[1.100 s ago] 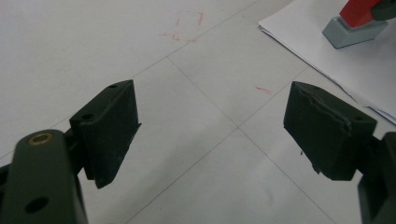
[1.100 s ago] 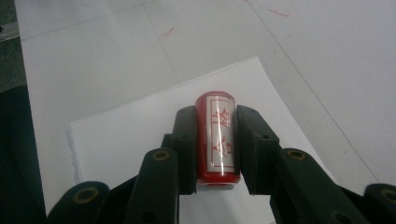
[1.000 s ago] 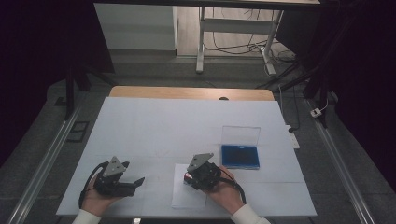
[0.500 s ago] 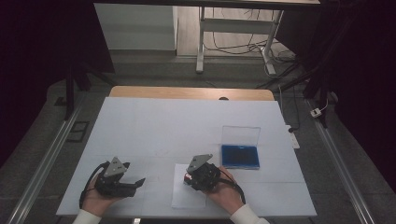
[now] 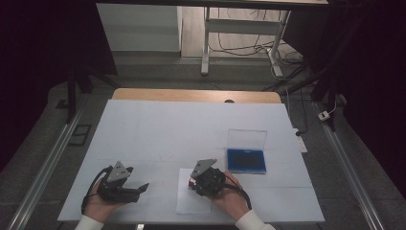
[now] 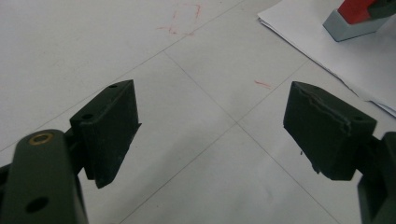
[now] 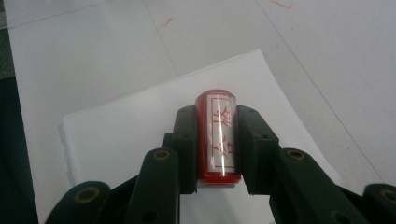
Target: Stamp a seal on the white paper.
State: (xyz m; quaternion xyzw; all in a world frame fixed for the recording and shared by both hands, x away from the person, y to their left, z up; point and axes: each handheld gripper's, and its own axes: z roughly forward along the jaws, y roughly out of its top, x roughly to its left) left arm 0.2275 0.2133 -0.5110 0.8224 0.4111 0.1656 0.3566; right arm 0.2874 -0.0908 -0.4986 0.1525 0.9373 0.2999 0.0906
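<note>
Right gripper (image 7: 215,144) clamped on one red stamp (image 7: 216,140), pressed down onto one white paper sheet (image 7: 135,126) near front table edge (image 5: 191,223). Left gripper (image 6: 212,126) released, jaws wide apart, hovering over bare table surface, well apart from sheet's left edge. One blue ink pad case (image 5: 246,151), lid raised, just right of stamp hand. Broad free table area behind both grippers.
</note>
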